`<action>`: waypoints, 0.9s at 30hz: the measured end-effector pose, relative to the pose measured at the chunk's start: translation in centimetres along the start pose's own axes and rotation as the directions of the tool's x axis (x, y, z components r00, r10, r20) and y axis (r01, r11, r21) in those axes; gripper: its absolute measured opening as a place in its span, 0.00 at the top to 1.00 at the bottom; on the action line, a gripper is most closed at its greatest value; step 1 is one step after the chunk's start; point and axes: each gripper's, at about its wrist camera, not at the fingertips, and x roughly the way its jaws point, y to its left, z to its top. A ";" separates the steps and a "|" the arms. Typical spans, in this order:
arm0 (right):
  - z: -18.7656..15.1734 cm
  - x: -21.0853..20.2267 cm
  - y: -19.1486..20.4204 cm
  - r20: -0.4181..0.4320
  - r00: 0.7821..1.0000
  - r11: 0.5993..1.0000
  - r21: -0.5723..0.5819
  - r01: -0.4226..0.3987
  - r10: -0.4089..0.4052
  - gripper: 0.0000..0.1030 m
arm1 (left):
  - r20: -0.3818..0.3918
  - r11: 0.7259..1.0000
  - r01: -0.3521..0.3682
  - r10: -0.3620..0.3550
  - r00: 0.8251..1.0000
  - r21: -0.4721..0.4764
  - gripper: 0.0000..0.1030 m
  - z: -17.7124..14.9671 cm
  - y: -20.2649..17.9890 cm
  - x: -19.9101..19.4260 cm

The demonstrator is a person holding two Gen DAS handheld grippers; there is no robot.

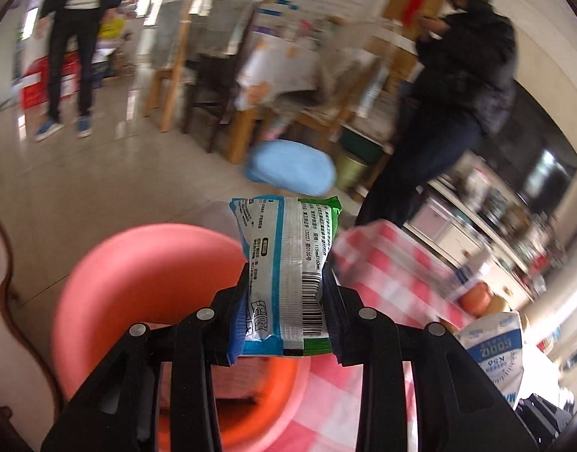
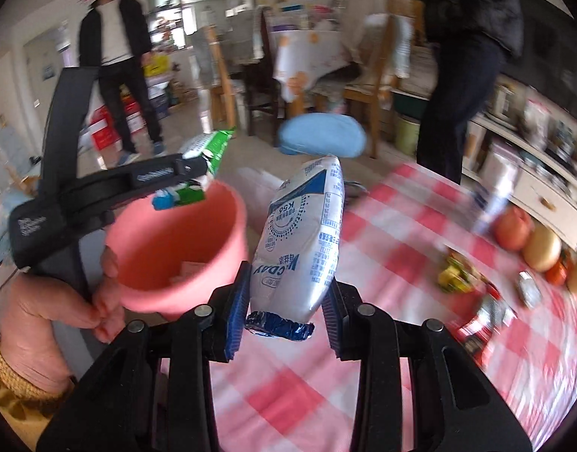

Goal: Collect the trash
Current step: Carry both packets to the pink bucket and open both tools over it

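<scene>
trash first: my left hand-held gripper (image 1: pixel 284 293) is clamped on a blue-green wrapper (image 1: pixel 284 263), held over the rim of the pink bucket (image 1: pixel 137 282). my right hand-held gripper (image 2: pixel 284 301) pinches a white-blue pouch (image 2: pixel 303 248) above the checked table (image 2: pixel 363 339), just beside the bucket. more wrappers (image 2: pixel 458 275) and fruit (image 2: pixel 514 229) lie on the table's far right. two people stand behind; the background is blurred.
</scene>
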 end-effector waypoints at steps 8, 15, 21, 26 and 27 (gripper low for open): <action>2.8 4.7 5.8 -0.045 0.993 0.991 -0.083 -0.110 0.106 0.64 | -0.014 0.985 -0.121 0.121 0.993 -0.125 0.65 1.3 5.3 1.2; 2.4 7.7 7.2 -0.100 0.990 0.993 -0.056 -0.108 0.102 0.39 | 0.001 0.962 -0.228 0.230 0.973 -0.149 0.40 1.6 7.0 1.3; 0.8 5.2 4.7 -0.048 0.998 0.999 0.016 -0.049 0.050 0.20 | 0.013 0.967 -0.218 0.222 0.975 -0.135 0.27 1.2 6.4 1.3; -1.0 3.1 3.3 -0.037 0.999 1.000 0.020 0.014 -0.014 0.15 | 0.036 0.984 -0.172 0.174 0.984 -0.041 0.19 0.5 3.8 1.6; -1.5 2.7 3.0 -0.036 0.999 0.999 0.017 0.027 -0.027 0.15 | 0.044 0.987 -0.158 0.159 0.986 -0.024 0.18 0.3 3.2 1.5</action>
